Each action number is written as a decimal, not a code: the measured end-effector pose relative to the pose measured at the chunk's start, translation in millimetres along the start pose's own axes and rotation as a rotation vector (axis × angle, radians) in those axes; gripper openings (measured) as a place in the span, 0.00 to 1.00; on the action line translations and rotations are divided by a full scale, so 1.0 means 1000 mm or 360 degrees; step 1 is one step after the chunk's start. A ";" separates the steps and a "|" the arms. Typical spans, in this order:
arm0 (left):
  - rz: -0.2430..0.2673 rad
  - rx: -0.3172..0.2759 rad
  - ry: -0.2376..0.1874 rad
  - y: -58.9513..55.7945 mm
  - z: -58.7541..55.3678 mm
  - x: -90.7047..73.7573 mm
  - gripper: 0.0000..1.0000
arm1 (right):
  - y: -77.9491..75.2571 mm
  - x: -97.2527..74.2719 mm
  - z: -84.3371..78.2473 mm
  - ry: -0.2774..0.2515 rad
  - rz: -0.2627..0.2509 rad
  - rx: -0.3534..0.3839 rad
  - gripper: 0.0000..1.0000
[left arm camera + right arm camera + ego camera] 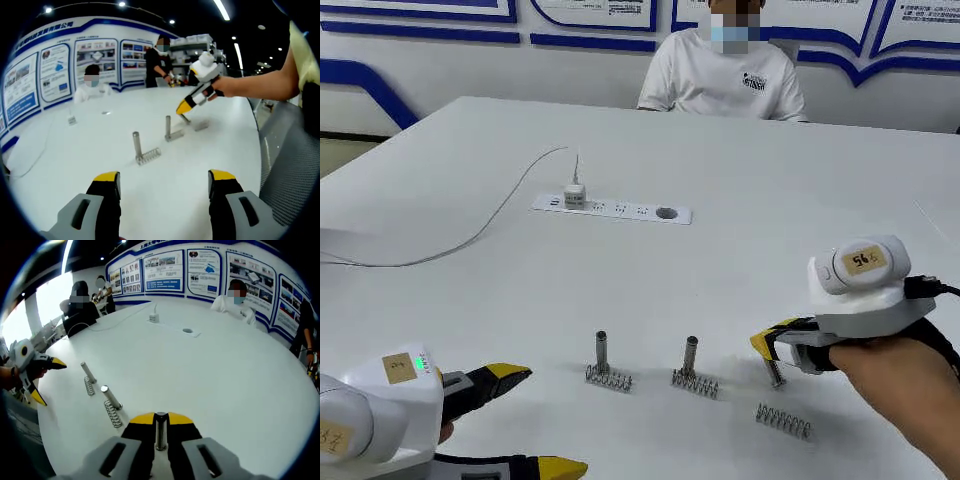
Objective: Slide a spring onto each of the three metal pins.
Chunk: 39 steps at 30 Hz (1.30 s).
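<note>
- The right tool (160, 421) is clamped on the third pin (160, 432), which stands upright between its jaws; in the head view the pin hangs below the tool's tip, and I cannot tell whether its lower end touches the counter (650, 280)
- The left tool (165, 182) has its jaws apart and holds nothing
- Ahead of the left tool the near pin (136, 144) and, beyond it, the middle pin (168, 126) stand upright on the counter
- The near spring (150, 156) and the middle spring (176, 135) each lie flat at the foot of their pin
- The third spring (783, 421) lies flat just beside the right tool, on the person's side, apart from the held pin
- No spring is on a pin, so the task looks barely begun; the step in hand seems to be taking hold of the third pin
- Next, a spring must be gripped lightly and its bore lined up with a free pin end; the jaws cover the held pin's top, so that grip may need shifting
</note>
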<state>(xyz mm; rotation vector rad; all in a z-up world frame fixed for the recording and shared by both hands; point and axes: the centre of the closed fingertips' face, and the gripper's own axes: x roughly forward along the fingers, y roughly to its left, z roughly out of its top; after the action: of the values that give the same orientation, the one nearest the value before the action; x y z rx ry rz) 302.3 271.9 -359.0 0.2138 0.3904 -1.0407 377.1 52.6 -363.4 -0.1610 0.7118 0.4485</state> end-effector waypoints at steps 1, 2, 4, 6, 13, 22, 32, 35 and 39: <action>0.0000 0.0001 -0.0001 0.000 0.000 0.000 0.73 | 0.000 -0.002 0.000 -0.0004 -0.0003 -0.0001 0.09; 0.0001 0.0003 -0.0002 0.000 0.001 -0.001 0.73 | -0.001 -0.005 0.000 -0.0011 -0.0009 -0.0002 0.09; 0.0001 0.0004 -0.0004 0.000 0.001 -0.001 0.73 | -0.001 -0.008 -0.001 -0.0020 -0.0013 -0.0005 0.09; 0.0002 0.0006 -0.0007 0.000 0.002 -0.001 0.73 | 0.000 -0.012 -0.002 -0.0025 -0.0014 -0.0002 0.09; 0.0003 0.0007 -0.0015 0.000 0.003 -0.001 0.73 | 0.000 -0.024 -0.009 -0.0027 -0.0011 -0.0019 0.09; -0.0001 0.0012 -0.0030 -0.002 0.006 -0.001 0.72 | 0.000 -0.031 -0.016 -0.0013 -0.0006 -0.0065 0.09; -0.0001 0.0022 -0.0039 -0.004 0.011 -0.002 0.72 | 0.001 -0.032 -0.015 -0.0020 0.0014 -0.0128 0.10; 0.0002 0.0023 -0.0041 -0.004 0.012 -0.003 0.73 | 0.001 -0.034 -0.014 -0.0028 0.0017 -0.0138 0.11; 0.0001 0.0023 -0.0041 -0.004 0.012 -0.002 0.73 | 0.000 -0.039 -0.014 -0.0032 0.0019 -0.0153 0.12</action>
<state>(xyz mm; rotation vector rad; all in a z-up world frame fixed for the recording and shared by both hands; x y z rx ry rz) 299.9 267.3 -347.6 0.2135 0.3597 -1.0447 342.9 35.5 -348.3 -0.2425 0.6720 0.4953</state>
